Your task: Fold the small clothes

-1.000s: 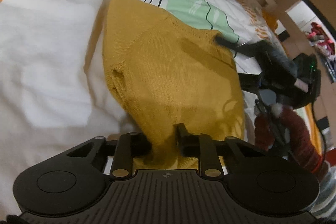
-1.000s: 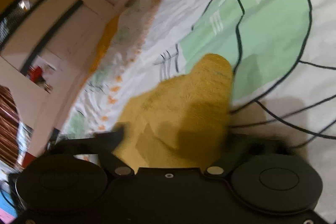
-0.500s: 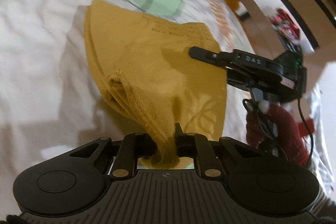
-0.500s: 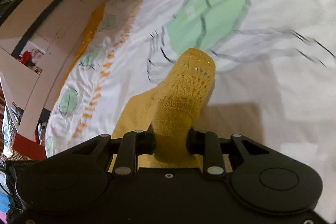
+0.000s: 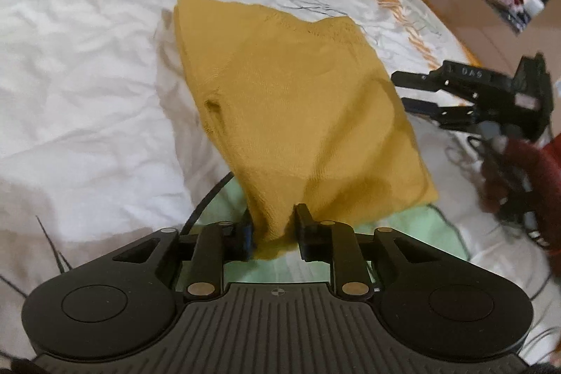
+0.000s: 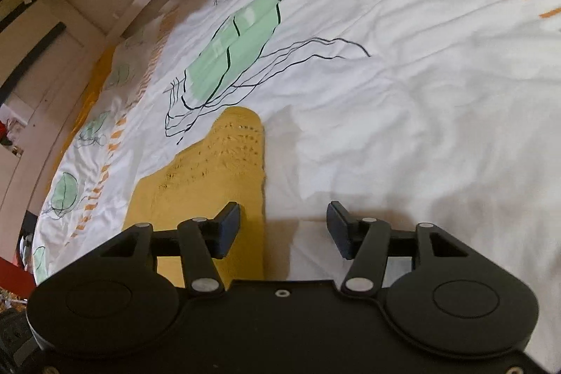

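**Right tongs let go of the knit; left tongs loosened around its corner**

A mustard knit (image 5: 298, 100) is spread, folded, on the bed's printed sheet (image 5: 87, 93), between green jellyfish prints. Its near corner is drawn up between the fingers of the left tongs (image 5: 273, 228), which are pointed steeply down at the bed. The gap there is narrow and has just been widening; the cloth is seen between the pads, but whether it is still pinched cannot be told, since the pads are partly covered by the fabric.

In the left wrist view the right tongs (image 5: 399, 90) are seen at the knit's right edge, fingers parted and apart from the cloth, carried by a hand in a dark red sleeve (image 5: 519, 170). In the right wrist view the right tongs (image 6: 284, 230) are tilted down over the bed with the fingers well apart and nothing between them; their opening has just taken place. One finger is seen over the knit's (image 6: 217, 170) lacy edge, the other over bare sheet (image 6: 403, 93).

The hand holding the left tongs is out of view. The knit's near part is cut off by the tongs' body in the right wrist view, and the sleeve is blurred.

Half a second earlier a bunch of the knit was clamped in the right tongs and lifted; now that part lies flat. In the left tongs the fabric was squeezed more tightly then. Both views have shifted across the bed.
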{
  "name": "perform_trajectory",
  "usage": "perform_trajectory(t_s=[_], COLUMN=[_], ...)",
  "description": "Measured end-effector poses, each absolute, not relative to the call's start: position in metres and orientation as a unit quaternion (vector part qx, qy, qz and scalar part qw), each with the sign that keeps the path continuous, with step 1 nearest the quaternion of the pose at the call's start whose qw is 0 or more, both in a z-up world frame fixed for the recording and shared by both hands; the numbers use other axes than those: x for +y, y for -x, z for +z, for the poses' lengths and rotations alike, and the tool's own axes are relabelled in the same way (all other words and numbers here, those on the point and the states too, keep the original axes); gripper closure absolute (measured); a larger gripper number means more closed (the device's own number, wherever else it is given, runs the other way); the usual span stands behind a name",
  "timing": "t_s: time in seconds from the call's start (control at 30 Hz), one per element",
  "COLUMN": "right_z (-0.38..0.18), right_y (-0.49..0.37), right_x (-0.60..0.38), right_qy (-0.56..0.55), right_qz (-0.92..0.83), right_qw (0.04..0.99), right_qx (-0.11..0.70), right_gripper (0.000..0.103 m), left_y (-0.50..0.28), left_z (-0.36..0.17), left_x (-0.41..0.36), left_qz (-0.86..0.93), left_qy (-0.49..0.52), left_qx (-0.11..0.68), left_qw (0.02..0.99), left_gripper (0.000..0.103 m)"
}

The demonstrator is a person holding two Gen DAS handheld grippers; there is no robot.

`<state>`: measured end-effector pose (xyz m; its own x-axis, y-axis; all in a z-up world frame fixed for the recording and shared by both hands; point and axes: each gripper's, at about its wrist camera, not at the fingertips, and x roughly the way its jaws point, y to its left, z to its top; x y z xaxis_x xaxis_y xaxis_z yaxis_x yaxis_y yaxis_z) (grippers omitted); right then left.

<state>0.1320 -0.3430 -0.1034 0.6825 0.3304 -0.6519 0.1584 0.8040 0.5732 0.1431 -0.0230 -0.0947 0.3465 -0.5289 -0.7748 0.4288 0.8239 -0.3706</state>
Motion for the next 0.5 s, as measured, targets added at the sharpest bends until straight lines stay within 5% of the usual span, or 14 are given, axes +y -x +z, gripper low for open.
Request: perform_trajectory(t_s=[0.13, 0.5], right_z=[-0.09, -0.092], right_y=[-0.113, -0.086], right_x=[-0.33, -0.284], right_qy=[-0.296, -0.183], right_qz=[0.069, 0.094], right_qw=[0.878, 0.894], right_qx=[0.37, 0.398], right_gripper=[0.03, 0.021], left_y=[-0.117, -0.086], left_z=[-0.082, -0.039], left_x=[-0.026, -0.013], left_qz=[-0.282, -0.234], left_qy=[0.011, 0.04], left_qx=[0.444, 0.326], left_qw=[0.85, 0.915], left_gripper=[0.079, 0.079])
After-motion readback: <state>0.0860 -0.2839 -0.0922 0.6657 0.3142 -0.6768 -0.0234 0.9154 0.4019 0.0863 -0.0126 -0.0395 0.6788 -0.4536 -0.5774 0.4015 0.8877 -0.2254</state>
